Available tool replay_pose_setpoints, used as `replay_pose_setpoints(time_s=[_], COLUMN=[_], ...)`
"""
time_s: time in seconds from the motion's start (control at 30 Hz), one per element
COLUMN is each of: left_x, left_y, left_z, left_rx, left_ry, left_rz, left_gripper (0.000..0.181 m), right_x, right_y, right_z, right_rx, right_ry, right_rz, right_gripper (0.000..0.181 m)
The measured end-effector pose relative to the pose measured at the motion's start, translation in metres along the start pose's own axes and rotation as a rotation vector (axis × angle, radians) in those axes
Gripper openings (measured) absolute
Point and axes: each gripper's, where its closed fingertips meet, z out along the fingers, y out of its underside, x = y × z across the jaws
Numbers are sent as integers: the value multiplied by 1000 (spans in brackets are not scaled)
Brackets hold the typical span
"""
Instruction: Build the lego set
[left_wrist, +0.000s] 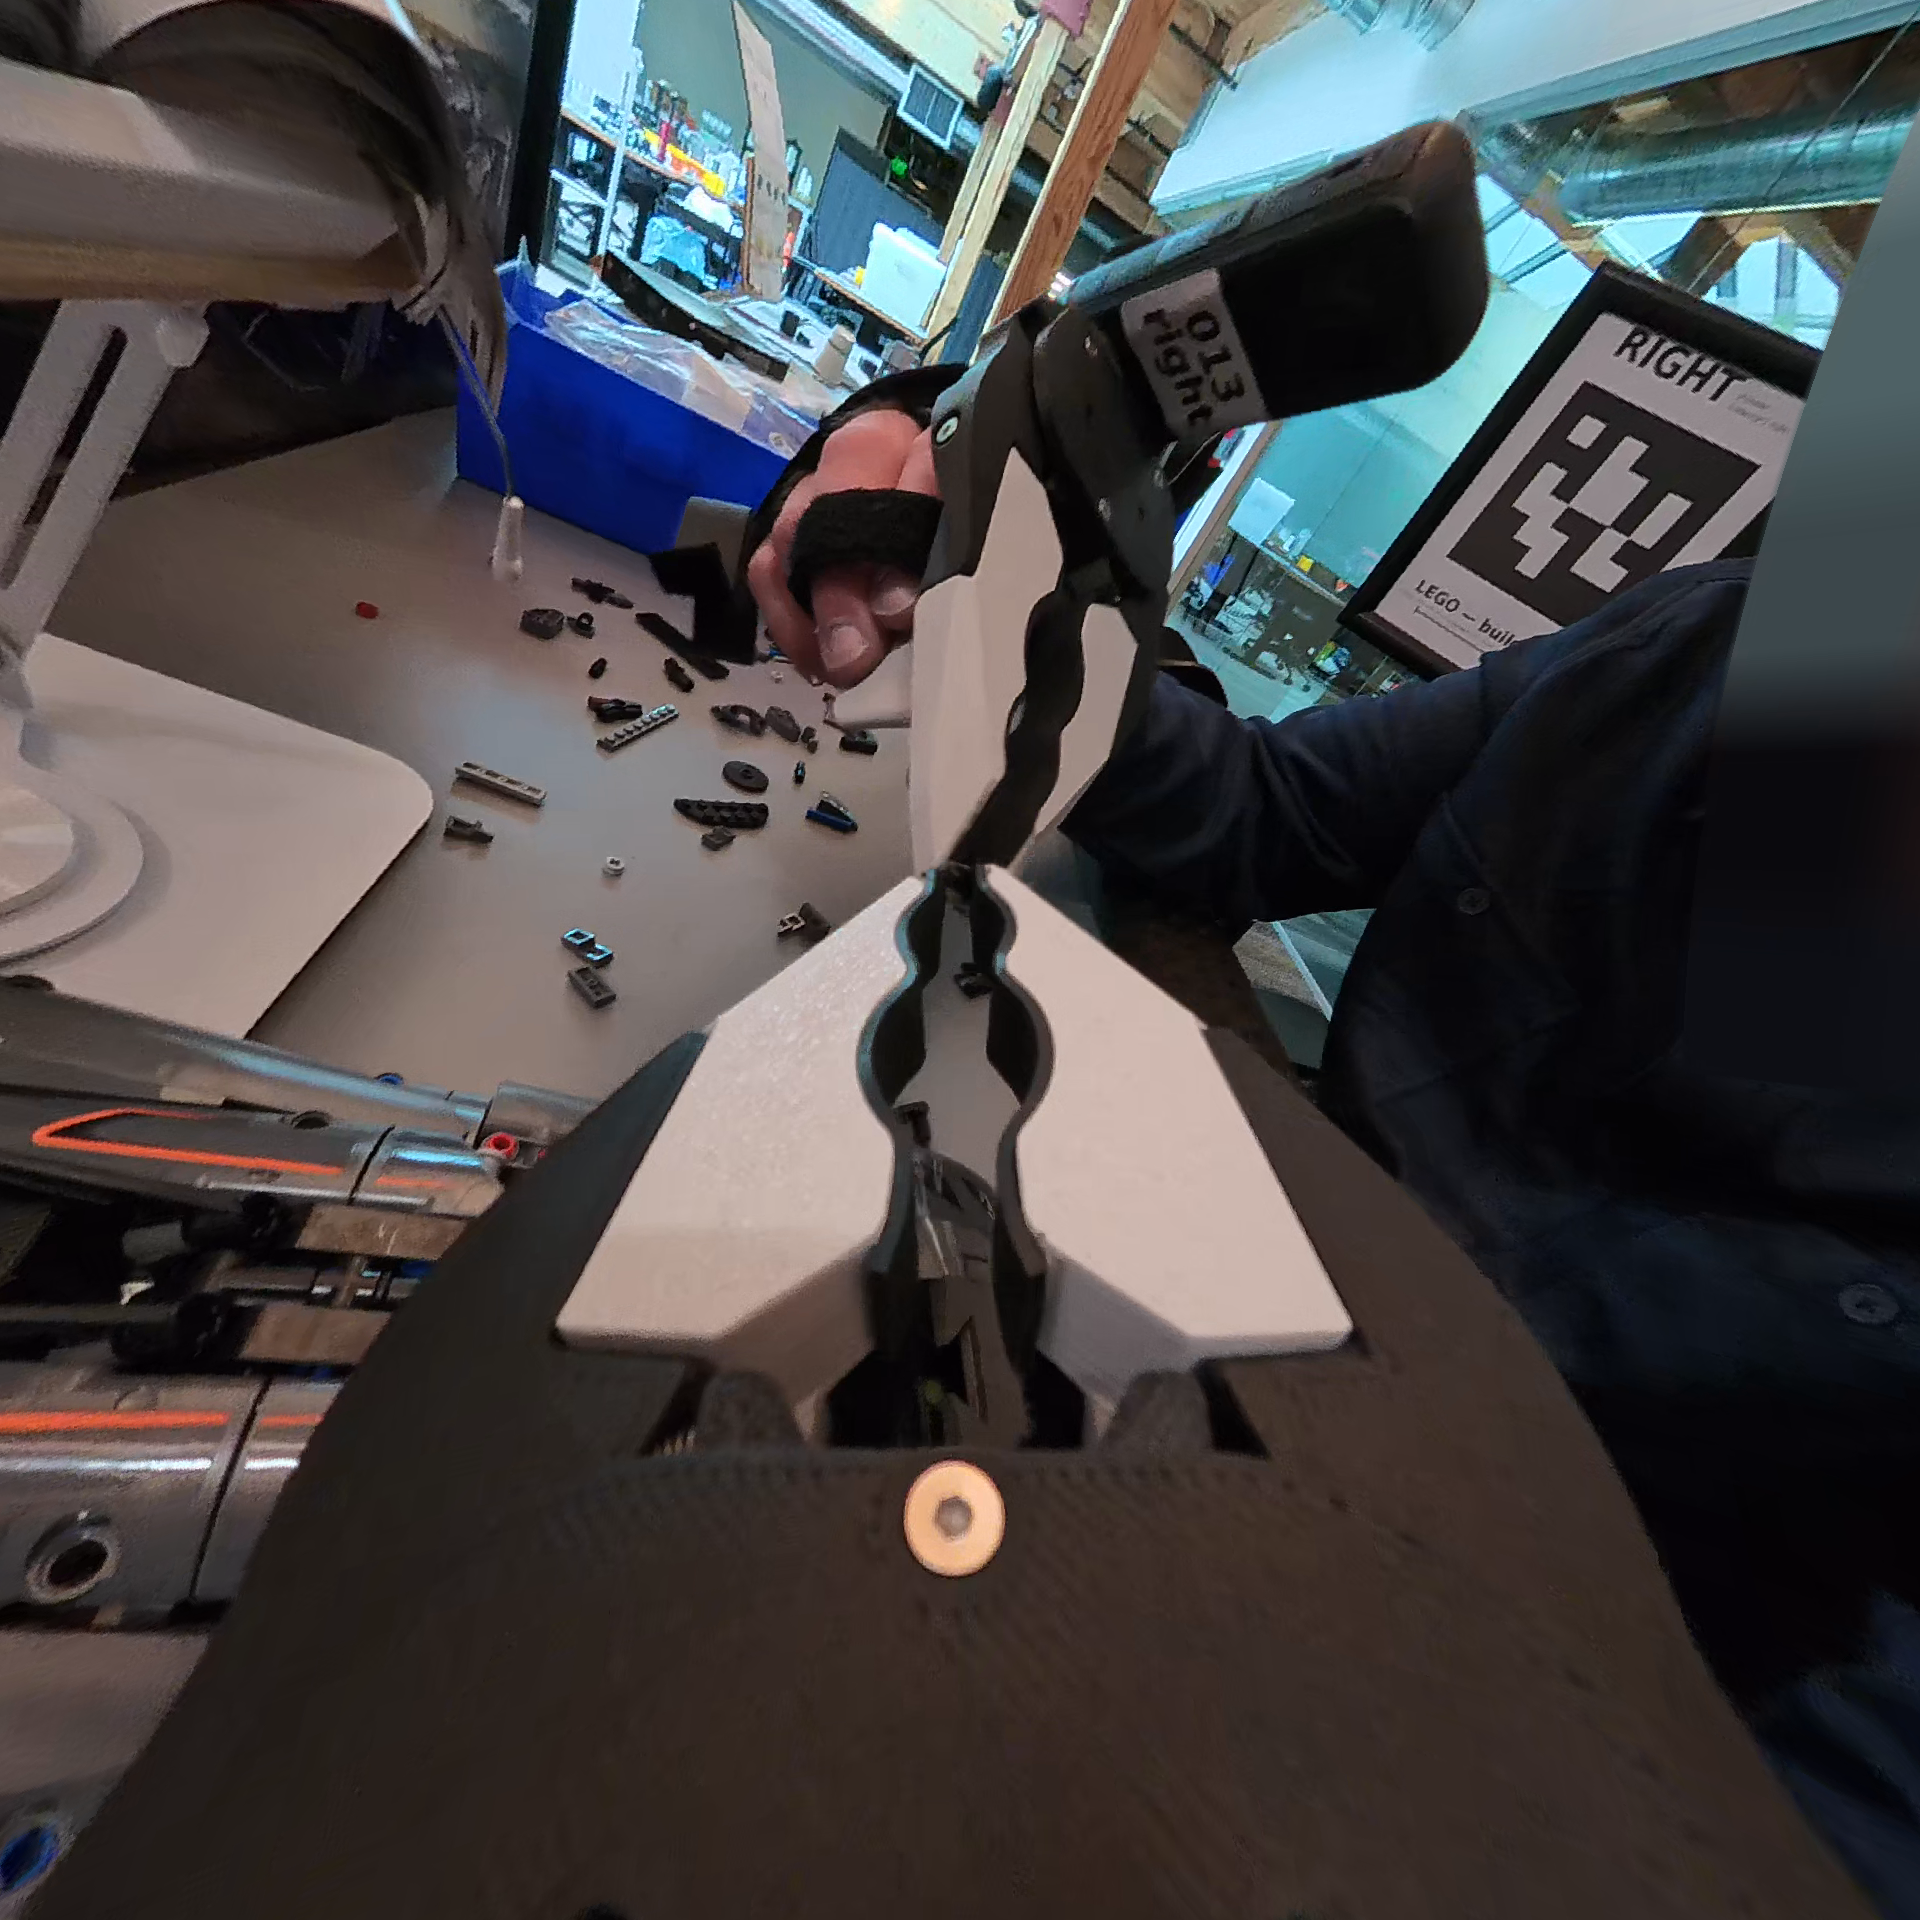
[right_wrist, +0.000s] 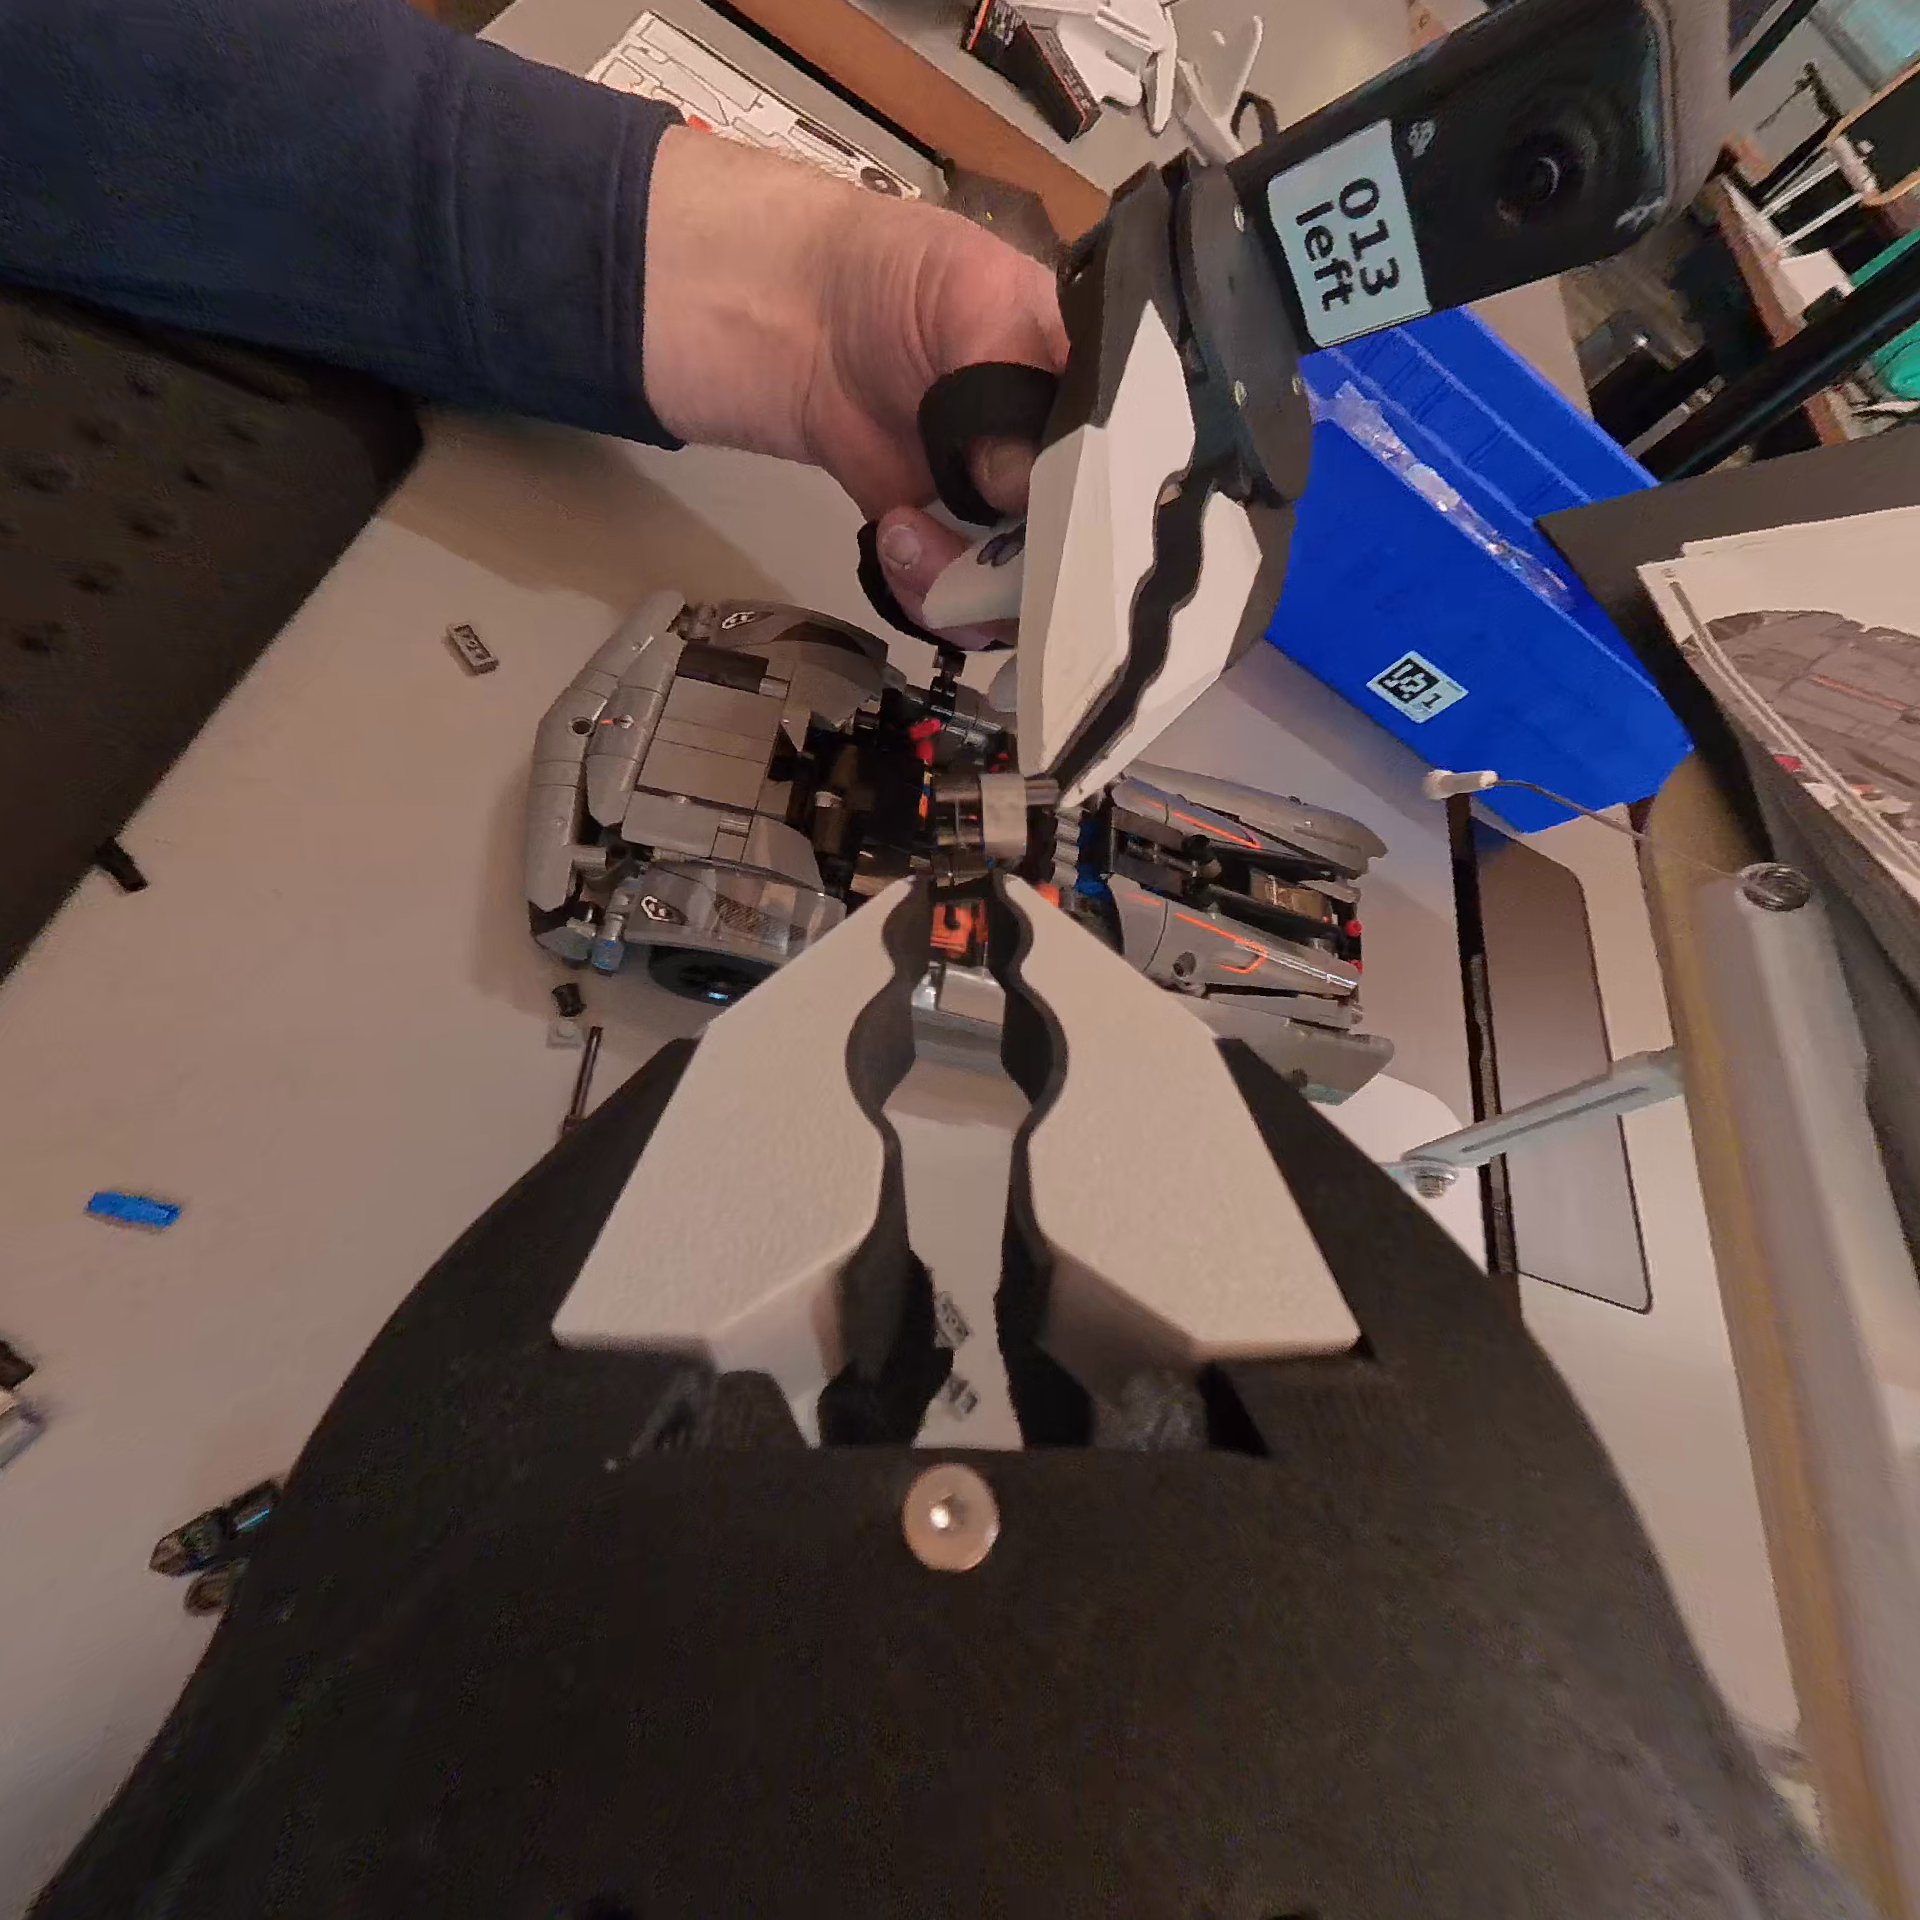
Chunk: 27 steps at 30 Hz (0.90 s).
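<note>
Right wrist view: left tongs (right_wrist: 1039, 795), angled steeply down, pinch a small grey cylindrical piece (right_wrist: 1003, 816) on the grey brick car (right_wrist: 727, 790); right tongs (right_wrist: 951, 894) nearly clenched, gripping nothing visible, just below.

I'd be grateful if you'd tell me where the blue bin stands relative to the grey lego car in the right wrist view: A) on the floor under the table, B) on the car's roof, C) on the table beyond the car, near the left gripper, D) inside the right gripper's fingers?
C: the blue bin stands on the table behind the car, beside the left gripper.
</note>
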Motion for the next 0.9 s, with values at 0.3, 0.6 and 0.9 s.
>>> replay_pose_setpoints(time_s=[0.3, 0.6, 0.9], left_x=[-13, -38, -52], left_y=[10, 29, 63], left_z=[-1, -11, -14], left_rx=[-69, -210, -544], left_ry=[-94, -299, -511], left_rz=[4, 18, 228], left_gripper=[0, 5, 34], right_x=[-3, -6, -23], right_y=[9, 36, 68], right_z=[5, 19, 44], right_rx=[-56, -185, -330], right_ry=[-47, -94, -187], right_rz=[79, 182, 285], right_gripper=[7, 7, 7])
